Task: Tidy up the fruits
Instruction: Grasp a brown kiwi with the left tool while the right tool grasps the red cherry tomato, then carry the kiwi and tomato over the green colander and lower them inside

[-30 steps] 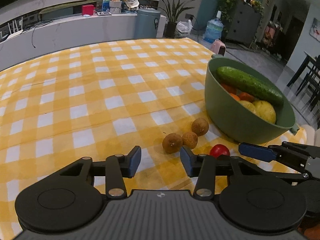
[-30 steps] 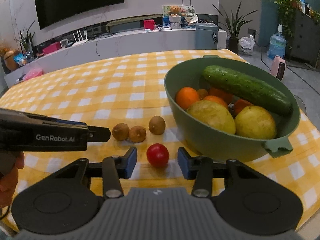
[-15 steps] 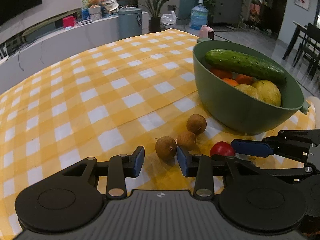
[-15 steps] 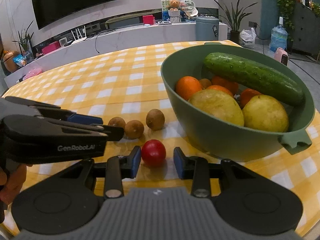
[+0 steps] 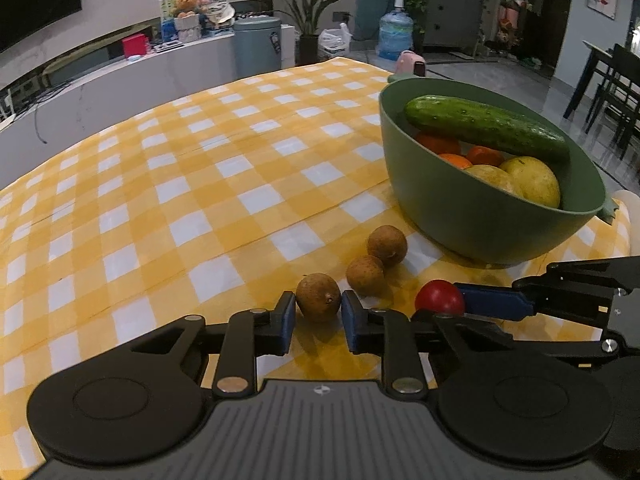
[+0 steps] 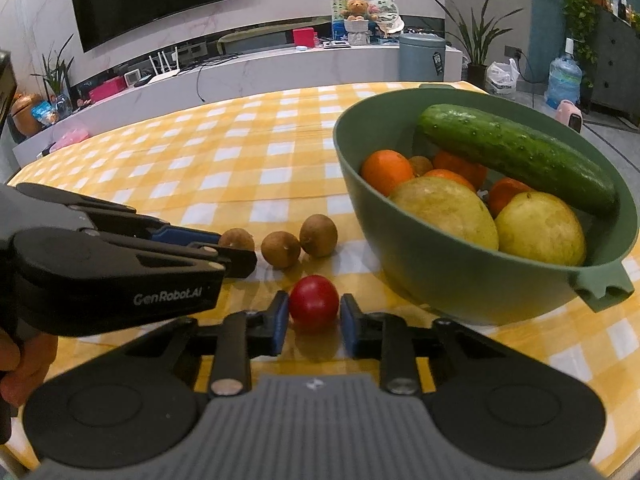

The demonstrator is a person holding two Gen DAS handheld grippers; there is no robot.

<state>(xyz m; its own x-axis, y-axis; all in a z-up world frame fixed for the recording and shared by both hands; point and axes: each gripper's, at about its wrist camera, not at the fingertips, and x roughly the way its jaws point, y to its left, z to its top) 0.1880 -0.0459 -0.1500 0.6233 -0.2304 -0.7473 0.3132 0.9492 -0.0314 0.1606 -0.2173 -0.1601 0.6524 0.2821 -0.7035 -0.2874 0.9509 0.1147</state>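
Note:
My left gripper (image 5: 318, 309) has its jaws closing on a small brown round fruit (image 5: 318, 297) on the yellow checked tablecloth, and both blue pads touch its sides. Two more brown fruits (image 5: 365, 274) (image 5: 387, 240) lie just beyond it. In the right wrist view my right gripper (image 6: 314, 314) has its jaws closing on a red cherry tomato (image 6: 314, 298), with the pads pressing it from both sides. The green bowl (image 6: 448, 276) stands to the right. It holds a cucumber (image 6: 512, 152), oranges and two yellow fruits.
The two grippers sit side by side near the table's front edge, the left one (image 6: 236, 258) close to the tomato. A hand (image 6: 16, 364) holds it. The bowl's handle (image 6: 602, 290) juts toward the front. Beyond the table are a low cabinet and a bin (image 6: 422, 58).
Both grippers narrowed their jaws until the pads met the fruit: the left on the nearest brown fruit, the right on the tomato. The left view rolled slightly.

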